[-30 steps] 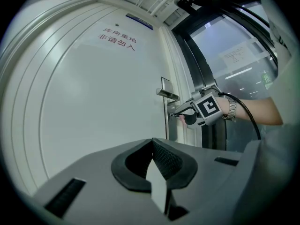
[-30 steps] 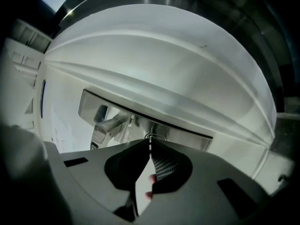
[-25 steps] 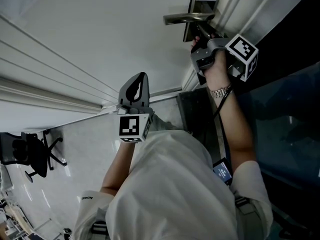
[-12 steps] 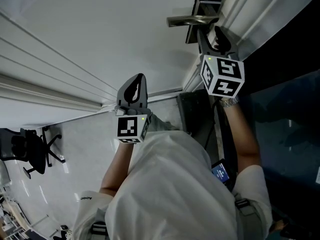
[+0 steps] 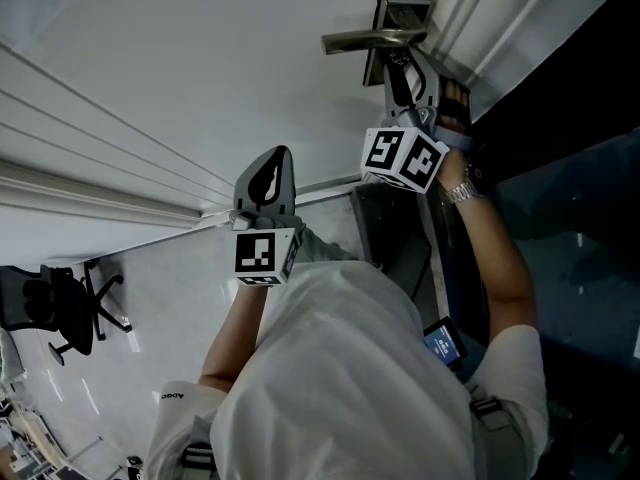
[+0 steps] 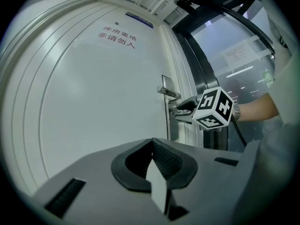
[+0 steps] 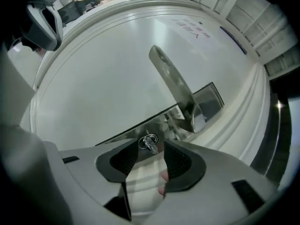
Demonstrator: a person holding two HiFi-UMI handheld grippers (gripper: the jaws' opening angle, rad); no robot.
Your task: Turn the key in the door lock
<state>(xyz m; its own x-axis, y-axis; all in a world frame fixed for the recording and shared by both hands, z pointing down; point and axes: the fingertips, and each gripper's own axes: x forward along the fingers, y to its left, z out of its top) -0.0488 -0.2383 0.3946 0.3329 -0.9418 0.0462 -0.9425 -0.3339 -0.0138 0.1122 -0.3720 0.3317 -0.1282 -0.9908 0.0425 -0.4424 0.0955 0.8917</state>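
A small metal key (image 7: 149,141) sits in the lock cylinder on the steel lock plate (image 7: 206,102) of the white door (image 5: 200,58), below the lever handle (image 7: 171,78). My right gripper (image 7: 152,150) is open and its jaws have just been opening. The key stands between its tips, and the pads do not press on it. In the head view this right gripper (image 5: 408,73) points at the lock under the handle (image 5: 372,38). My left gripper (image 5: 278,158) hangs back from the door, to the left, shut with nothing in it.
A dark door frame and a glass panel (image 5: 560,208) lie right of the lock. An office chair (image 5: 65,308) stands on the pale floor at the lower left. A sign with red characters (image 6: 117,35) is on the door.
The right gripper has rolled about its own axis, swinging its marker cube from the right side round to the left. Its jaws have let go of the key. The left gripper has not moved.
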